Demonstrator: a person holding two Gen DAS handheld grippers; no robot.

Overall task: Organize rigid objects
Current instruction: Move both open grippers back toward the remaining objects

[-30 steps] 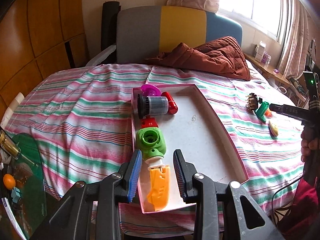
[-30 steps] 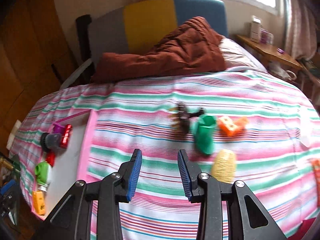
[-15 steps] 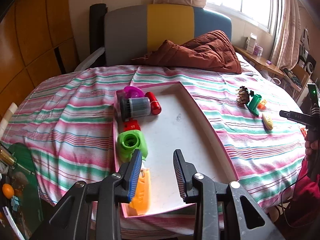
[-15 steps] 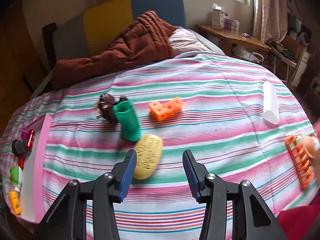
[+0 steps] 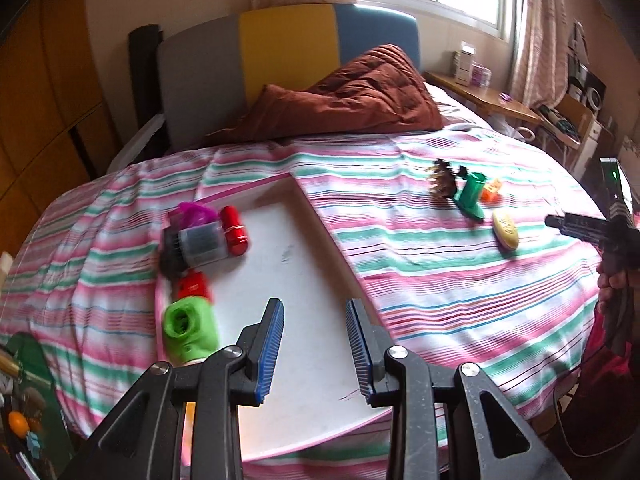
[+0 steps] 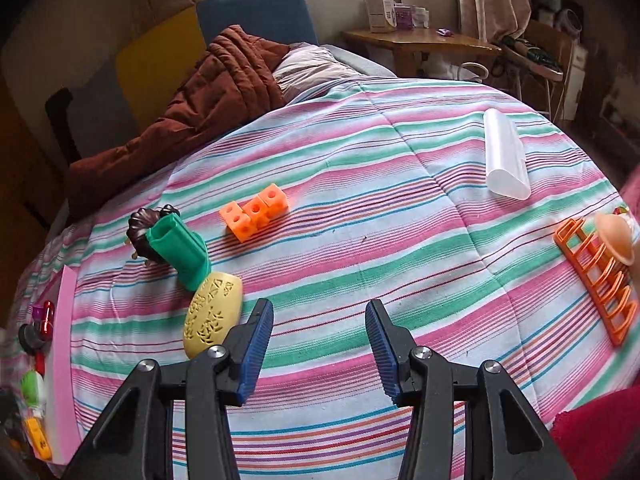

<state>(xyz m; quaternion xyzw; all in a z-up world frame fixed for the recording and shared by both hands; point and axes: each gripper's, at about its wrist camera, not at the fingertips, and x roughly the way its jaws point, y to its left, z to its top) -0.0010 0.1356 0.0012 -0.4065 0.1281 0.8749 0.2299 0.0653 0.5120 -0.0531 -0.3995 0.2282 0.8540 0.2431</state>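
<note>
My left gripper (image 5: pixel 314 308) hovers over the bare white floor of the pink-rimmed tray (image 5: pixel 320 220), jaws a little apart with nothing between them. Along the tray's left side lie a green cylinder (image 5: pixel 190 326), a red block (image 5: pixel 194 286), a grey canister (image 5: pixel 198 244), a red tube (image 5: pixel 235 230) and a purple piece (image 5: pixel 192 212). My right gripper (image 6: pixel 319 308) stands open and empty above the striped bedspread. Just left of its left finger lies a yellow oval (image 6: pixel 214 316). Beyond that are a green piece (image 6: pixel 180 250), a brown ring (image 6: pixel 142 228) and orange cubes (image 6: pixel 256 210).
A translucent white tube (image 6: pixel 504 156) lies at the far right of the bed. An orange rack (image 6: pixel 596 276) with a peach cup (image 6: pixel 614 236) on it sits at the right edge. A brown quilt (image 5: pixel 360 100) is bunched at the headboard. A person's hand (image 5: pixel 612 280) shows at the right.
The left gripper slid right across the tray, leaving the orange piece and green cylinder behind on its left. The right gripper moved right and lower, and its jaws widened.
</note>
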